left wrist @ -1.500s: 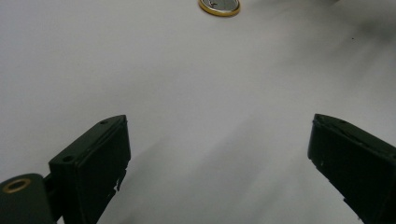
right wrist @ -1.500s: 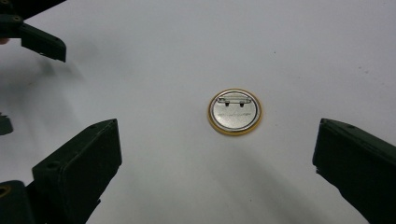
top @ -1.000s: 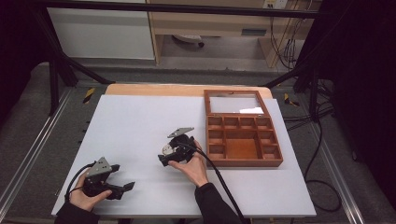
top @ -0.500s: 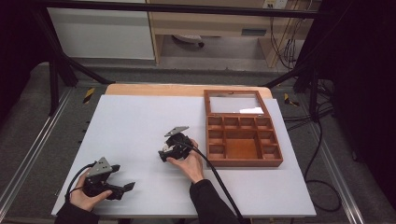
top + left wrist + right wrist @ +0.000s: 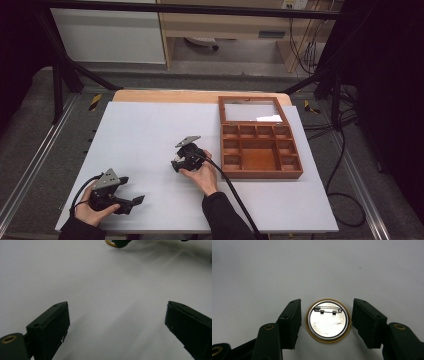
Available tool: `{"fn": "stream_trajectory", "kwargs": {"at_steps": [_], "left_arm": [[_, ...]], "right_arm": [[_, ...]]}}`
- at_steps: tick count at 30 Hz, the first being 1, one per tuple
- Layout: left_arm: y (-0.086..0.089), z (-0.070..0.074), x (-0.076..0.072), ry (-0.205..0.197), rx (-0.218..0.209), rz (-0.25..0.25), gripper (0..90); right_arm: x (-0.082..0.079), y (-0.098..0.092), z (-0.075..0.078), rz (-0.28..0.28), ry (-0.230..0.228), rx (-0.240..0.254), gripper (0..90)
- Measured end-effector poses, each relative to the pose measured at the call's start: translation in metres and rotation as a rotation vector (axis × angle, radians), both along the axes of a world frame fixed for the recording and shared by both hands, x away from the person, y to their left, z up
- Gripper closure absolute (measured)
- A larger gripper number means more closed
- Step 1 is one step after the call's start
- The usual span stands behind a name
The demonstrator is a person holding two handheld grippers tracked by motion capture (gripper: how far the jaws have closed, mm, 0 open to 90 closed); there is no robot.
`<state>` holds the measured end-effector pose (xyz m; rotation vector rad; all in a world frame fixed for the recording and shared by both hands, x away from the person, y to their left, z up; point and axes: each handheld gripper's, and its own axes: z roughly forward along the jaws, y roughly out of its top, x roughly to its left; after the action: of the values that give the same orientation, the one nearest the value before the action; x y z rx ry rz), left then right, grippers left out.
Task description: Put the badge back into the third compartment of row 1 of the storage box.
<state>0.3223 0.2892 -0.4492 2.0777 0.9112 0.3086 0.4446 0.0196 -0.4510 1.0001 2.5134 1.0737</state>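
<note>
While my left gripper (image 5: 131, 201) stood open, my right gripper's (image 5: 325, 317) closing jaws flanked the pin badge (image 5: 327, 320) left of the wooden box (image 5: 295, 174), not yet touching it.

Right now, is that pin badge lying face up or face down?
Face down. In the right gripper view the pin badge lies flat on the white table, its bare metal back and safety-pin clasp turned upward.

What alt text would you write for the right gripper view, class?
A round pin badge lies face down on a white table, its metal back and clasp up. It sits between the right tool's two black jaws, which have just been closing, with narrow gaps left on both sides.
</note>
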Motion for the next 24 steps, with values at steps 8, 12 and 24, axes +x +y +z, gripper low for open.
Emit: {"fn": "stream_trajectory", "kwargs": {"at_steps": [8, 12, 24], "left_arm": [[-0.0004, -0.0001, 0.0001, -0.001, 0.002, 0.000, 5.5], [-0.0004, -0.0001, 0.0000, -0.001, 0.002, -0.001, 5.5], [-0.0014, -0.0003, 0.0000, -0.001, 0.004, -0.004, 5.5]], "right_arm": [[-0.0009, 0.0009, -0.0002, 0.000, -0.017, -0.021, 45.0], [-0.0013, 0.0009, -0.0003, 0.001, -0.025, -0.030, 46.3], [-0.0026, 0.0019, -0.0004, 0.007, -0.036, -0.045, 46.5]]}}
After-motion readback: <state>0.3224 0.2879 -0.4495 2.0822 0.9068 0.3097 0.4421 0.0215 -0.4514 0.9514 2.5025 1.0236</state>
